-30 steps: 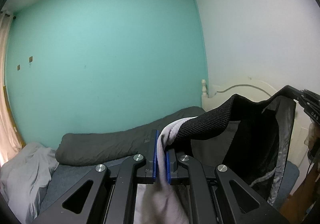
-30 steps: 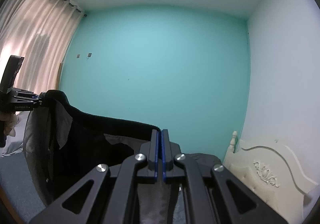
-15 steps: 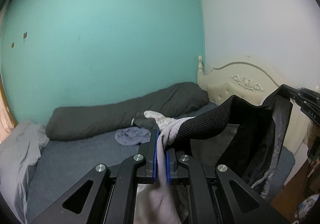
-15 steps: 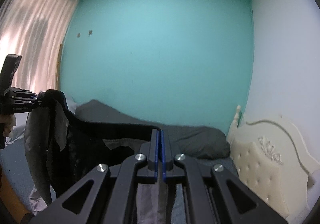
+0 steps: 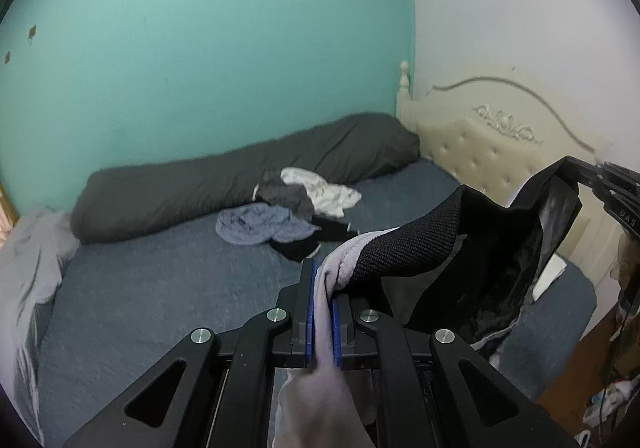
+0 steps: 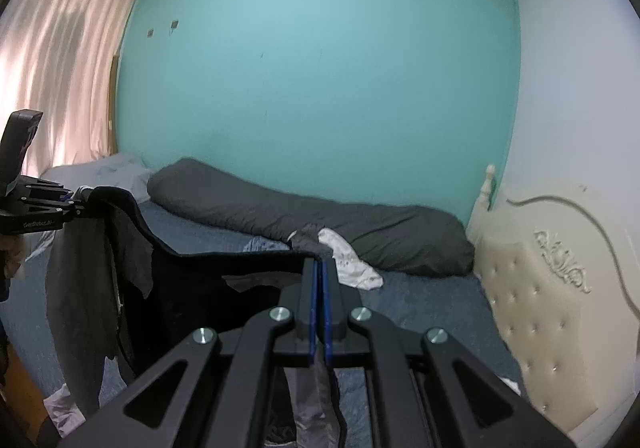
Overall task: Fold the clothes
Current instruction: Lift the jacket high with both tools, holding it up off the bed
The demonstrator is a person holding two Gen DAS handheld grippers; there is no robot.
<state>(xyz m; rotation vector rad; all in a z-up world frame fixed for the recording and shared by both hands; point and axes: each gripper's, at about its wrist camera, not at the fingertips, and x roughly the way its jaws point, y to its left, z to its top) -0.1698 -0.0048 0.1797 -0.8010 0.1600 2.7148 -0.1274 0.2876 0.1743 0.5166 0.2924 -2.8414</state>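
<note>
Hanging in the air above the bed point(image 5: 160, 288), the black garment point(image 5: 460, 248) is stretched between the left gripper point(image 5: 322, 288), clamped on its pale edge, and the right gripper point(image 6: 320, 288), clamped on its other edge, near a clothes pile point(image 5: 288, 216).

The lower part of the black garment point(image 5: 500, 256) drops behind the left gripper point(image 5: 321, 288) and out past the bottom edge, so its full shape cannot be told. The right gripper point(image 6: 319, 284) hides the cloth between its pads. The pile of clothes point(image 5: 288, 212) on the bed point(image 5: 160, 288) is blurred; the separate pieces are hard to tell apart. The headboard point(image 6: 560, 288) is cut off at the right edge.
</note>
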